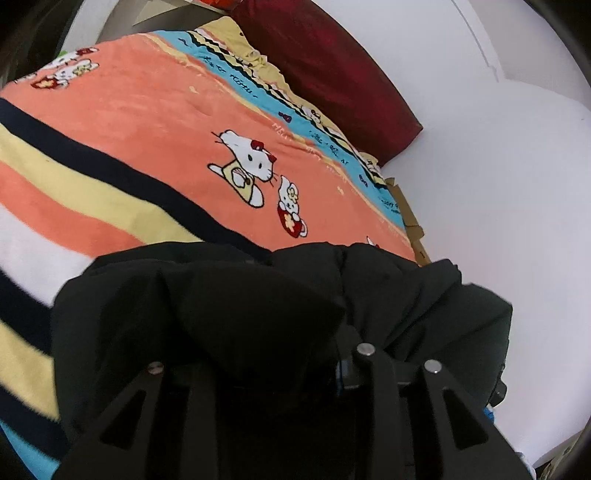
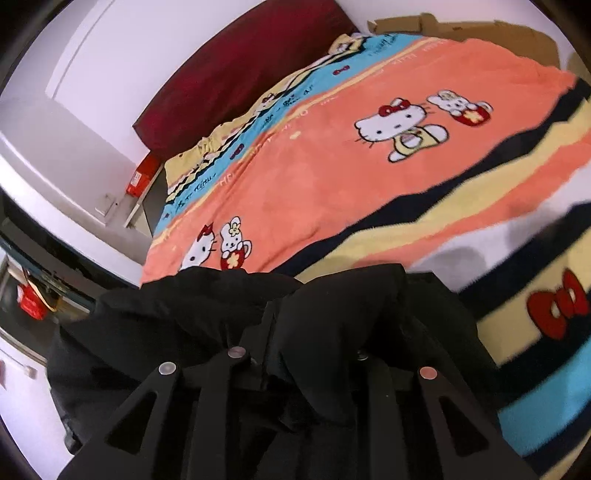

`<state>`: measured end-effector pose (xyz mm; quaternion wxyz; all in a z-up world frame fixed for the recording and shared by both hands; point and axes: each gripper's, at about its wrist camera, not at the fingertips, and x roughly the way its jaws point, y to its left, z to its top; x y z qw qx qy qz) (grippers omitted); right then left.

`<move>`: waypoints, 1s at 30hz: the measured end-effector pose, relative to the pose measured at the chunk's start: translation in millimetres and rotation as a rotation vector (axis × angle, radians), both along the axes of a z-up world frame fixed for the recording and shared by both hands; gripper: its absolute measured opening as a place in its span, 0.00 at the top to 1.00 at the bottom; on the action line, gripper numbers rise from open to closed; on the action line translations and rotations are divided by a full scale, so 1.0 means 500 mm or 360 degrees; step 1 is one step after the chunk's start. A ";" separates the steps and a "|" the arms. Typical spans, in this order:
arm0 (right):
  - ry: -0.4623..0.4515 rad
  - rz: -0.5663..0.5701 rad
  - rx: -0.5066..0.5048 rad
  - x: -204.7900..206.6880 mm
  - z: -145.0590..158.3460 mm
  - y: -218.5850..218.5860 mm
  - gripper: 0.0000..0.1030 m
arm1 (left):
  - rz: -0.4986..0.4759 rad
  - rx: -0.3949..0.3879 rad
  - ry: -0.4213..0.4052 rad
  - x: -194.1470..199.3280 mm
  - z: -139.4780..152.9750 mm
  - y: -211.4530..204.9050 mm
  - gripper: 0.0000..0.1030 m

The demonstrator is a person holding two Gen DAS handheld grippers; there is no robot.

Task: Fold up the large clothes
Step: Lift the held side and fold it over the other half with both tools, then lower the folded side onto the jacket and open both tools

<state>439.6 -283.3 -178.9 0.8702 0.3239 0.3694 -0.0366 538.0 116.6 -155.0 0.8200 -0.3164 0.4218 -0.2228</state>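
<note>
A black jacket point(image 1: 207, 314) was bunched over both grippers above the near end of a bed, its puffy folds filling the lower part of each wrist view. In the left view the left gripper point(image 1: 291, 373) was mostly buried: cloth lay heaped over its left finger and across the gap between the two, and only the right finger's point(image 1: 364, 354) upper part showed clear, so the jaws stood only a little apart with jacket cloth between them; whether the pads pressed on it I could not tell. In the right view the right gripper point(image 2: 299, 363) had its jaws drawn close together, and a thick fold of the jacket point(image 2: 332, 332) ran down between them and draped over the right finger, so it appeared clamped on the cloth. The rest of the jacket spilled to the left of that gripper and hung past the bed's edge. Beyond the jacket lay a blanket point(image 1: 155, 122) spread over the bed, orange in the middle with cartoon cat figures, and banded in yellow, black, white and blue toward the near side. A dark red pillow point(image 1: 332, 74) lay at the far end against a white wall point(image 1: 480, 147). In the right view, brown cardboard point(image 2: 480, 29) showed past the blanket's far edge, and a red box point(image 2: 142, 179) stood beside the bed's head. Both views were somewhat blurred at the edges.
</note>
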 end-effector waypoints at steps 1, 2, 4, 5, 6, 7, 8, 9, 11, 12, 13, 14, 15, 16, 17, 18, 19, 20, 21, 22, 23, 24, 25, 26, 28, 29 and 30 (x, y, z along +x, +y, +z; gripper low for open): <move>0.0001 0.0008 -0.0010 0.008 -0.006 0.000 0.82 | -0.0001 -0.0009 -0.0002 0.005 -0.006 -0.001 0.72; 0.0001 0.0011 -0.0007 0.013 -0.011 0.000 0.82 | -0.0004 -0.0024 0.0000 0.010 -0.012 0.001 0.72; -0.0007 0.0014 0.0013 0.017 -0.016 -0.003 0.82 | -0.0002 -0.0072 0.0014 0.011 -0.016 0.007 0.71; -0.0013 0.0016 0.0030 0.013 -0.016 -0.004 0.80 | 0.0001 -0.0099 0.0021 0.013 -0.016 0.011 0.70; -0.0018 0.0020 0.0044 0.014 -0.015 -0.005 0.78 | 0.0018 -0.0153 0.0030 0.011 -0.012 0.020 0.68; -0.0022 0.0021 0.0056 0.009 -0.012 -0.006 0.76 | 0.0042 -0.0216 0.0032 0.005 -0.008 0.031 0.65; -0.0034 0.0019 0.0066 0.000 -0.005 -0.009 0.73 | 0.0065 -0.0258 0.0023 -0.003 0.000 0.042 0.62; -0.0047 0.0014 0.0072 -0.007 0.002 -0.010 0.70 | 0.0102 -0.0305 0.0001 -0.009 0.010 0.058 0.58; -0.0075 -0.0021 0.0046 -0.031 0.028 -0.018 0.43 | 0.0191 -0.0365 -0.0035 -0.021 0.040 0.092 0.50; -0.0093 -0.0033 0.0024 -0.043 0.042 -0.017 0.40 | 0.0225 -0.0376 -0.0043 -0.025 0.051 0.107 0.46; -0.0118 -0.0038 -0.0011 -0.059 0.062 -0.020 0.38 | 0.0278 -0.0376 -0.0062 -0.033 0.072 0.129 0.45; -0.0134 -0.0034 -0.0056 -0.071 0.081 -0.019 0.38 | 0.0314 -0.0356 -0.0084 -0.040 0.092 0.148 0.45; -0.0152 -0.0022 -0.0103 -0.081 0.098 -0.014 0.38 | 0.0340 -0.0324 -0.0106 -0.049 0.111 0.160 0.45; -0.0173 -0.0001 -0.0153 -0.091 0.116 -0.007 0.39 | 0.0358 -0.0275 -0.0129 -0.057 0.130 0.166 0.44; -0.0196 0.0033 -0.0205 -0.101 0.135 0.005 0.39 | 0.0346 -0.0187 -0.0160 -0.068 0.156 0.164 0.44; -0.0214 0.0078 -0.0257 -0.109 0.153 0.021 0.39 | 0.0316 -0.0108 -0.0185 -0.076 0.176 0.155 0.44; -0.0227 0.0124 -0.0315 -0.114 0.168 0.042 0.39 | 0.0282 -0.0009 -0.0209 -0.086 0.197 0.135 0.44; -0.0233 0.0157 -0.0365 -0.115 0.178 0.060 0.39 | 0.0255 0.0075 -0.0224 -0.094 0.211 0.115 0.44; -0.0238 0.0201 -0.0427 -0.115 0.187 0.086 0.39 | 0.0231 0.0130 -0.0234 -0.099 0.220 0.097 0.44; -0.0237 0.0241 -0.0480 -0.112 0.192 0.111 0.39 | 0.0172 0.0207 -0.0254 -0.100 0.228 0.060 0.44; -0.0239 0.0277 -0.0523 -0.107 0.196 0.135 0.39 | 0.0137 0.0240 -0.0263 -0.099 0.229 0.035 0.44; -0.0243 0.0316 -0.0562 -0.100 0.198 0.157 0.39 | 0.0071 0.0291 -0.0277 -0.102 0.229 -0.002 0.44; -0.0248 0.0358 -0.0608 -0.092 0.200 0.181 0.39 | 0.0017 0.0329 -0.0289 -0.101 0.228 -0.033 0.44; -0.0252 0.0412 -0.0679 -0.078 0.202 0.212 0.39 | -0.0064 0.0388 -0.0306 -0.102 0.223 -0.079 0.44; -0.0257 0.0491 -0.0755 -0.054 0.198 0.254 0.39 | -0.0158 0.0490 -0.0333 -0.089 0.213 -0.142 0.44; -0.0256 0.0524 -0.0780 -0.043 0.195 0.269 0.39 | -0.0204 0.0557 -0.0351 -0.079 0.207 -0.176 0.44; -0.0247 0.0554 -0.0812 -0.025 0.188 0.283 0.39 | -0.0251 0.0625 -0.0364 -0.066 0.198 -0.211 0.44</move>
